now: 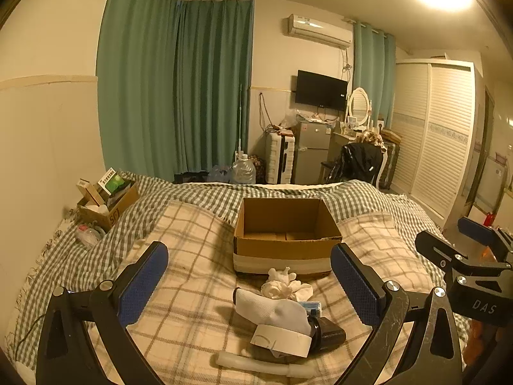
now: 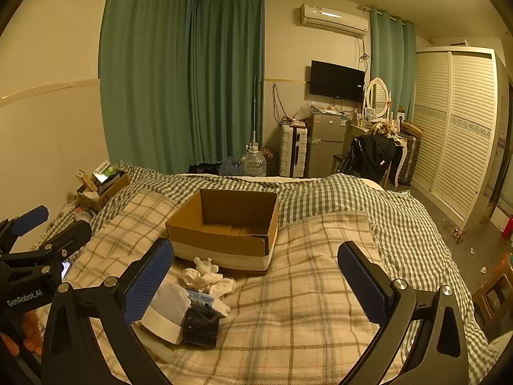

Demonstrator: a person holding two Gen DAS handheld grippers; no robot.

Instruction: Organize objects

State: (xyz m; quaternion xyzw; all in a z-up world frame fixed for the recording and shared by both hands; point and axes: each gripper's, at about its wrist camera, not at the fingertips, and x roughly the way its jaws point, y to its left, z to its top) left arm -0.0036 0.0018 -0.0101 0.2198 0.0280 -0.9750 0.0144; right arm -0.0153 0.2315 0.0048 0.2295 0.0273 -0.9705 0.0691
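Observation:
An empty open cardboard box (image 1: 285, 234) (image 2: 224, 227) stands on the plaid blanket in the middle of the bed. Just in front of it lies a small pile: a crumpled white cloth (image 1: 283, 284) (image 2: 205, 277), a white sock-like piece (image 1: 272, 312), a white paper band (image 1: 282, 340) (image 2: 163, 322), a black item (image 1: 328, 333) (image 2: 200, 324), a small blue packet (image 2: 200, 298) and a white tube (image 1: 256, 364). My left gripper (image 1: 250, 284) hovers open over the pile. My right gripper (image 2: 256, 282) hangs open to the pile's right, above bare blanket.
A smaller cardboard box (image 1: 109, 205) filled with packets sits at the bed's left edge by the wall, a plastic bag (image 1: 86, 234) in front of it. A wooden stool (image 2: 493, 292) stands right of the bed. Beyond the bed's far end stand a water jug (image 2: 253, 162), a fridge and a wardrobe.

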